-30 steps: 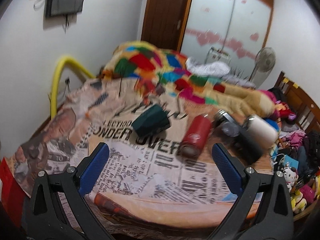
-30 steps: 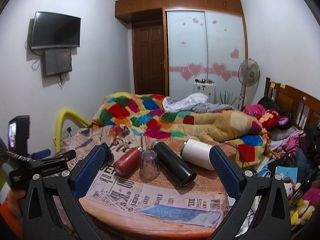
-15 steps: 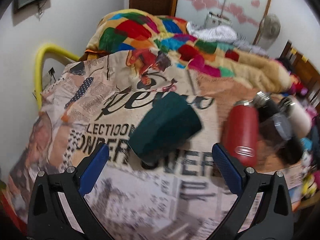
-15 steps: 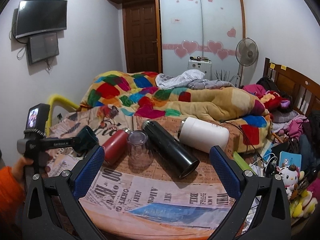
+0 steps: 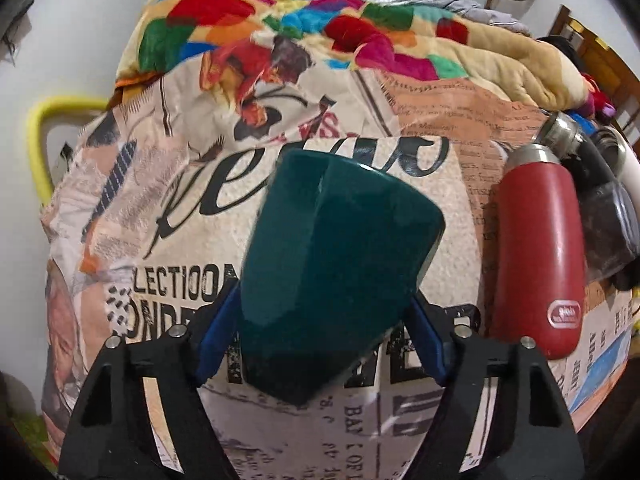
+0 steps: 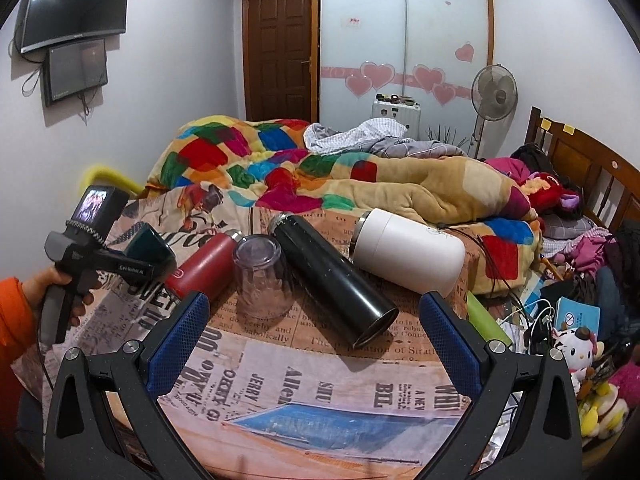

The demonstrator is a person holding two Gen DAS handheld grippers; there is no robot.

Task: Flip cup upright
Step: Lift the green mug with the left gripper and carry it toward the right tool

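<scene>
The dark green cup [image 5: 332, 280] lies on its side on the newsprint-covered surface [image 5: 304, 432], at the left end of the row of containers. The left gripper [image 5: 320, 340] has its jaws closed in on the cup, one blue pad against each side. Just right of the cup lies a red bottle [image 5: 536, 256]. The right gripper [image 6: 312, 340] hangs with jaws wide and nothing between them, near an upturned clear glass [image 6: 260, 276], a black flask [image 6: 332, 276] and a white flask [image 6: 404, 256].
</scene>
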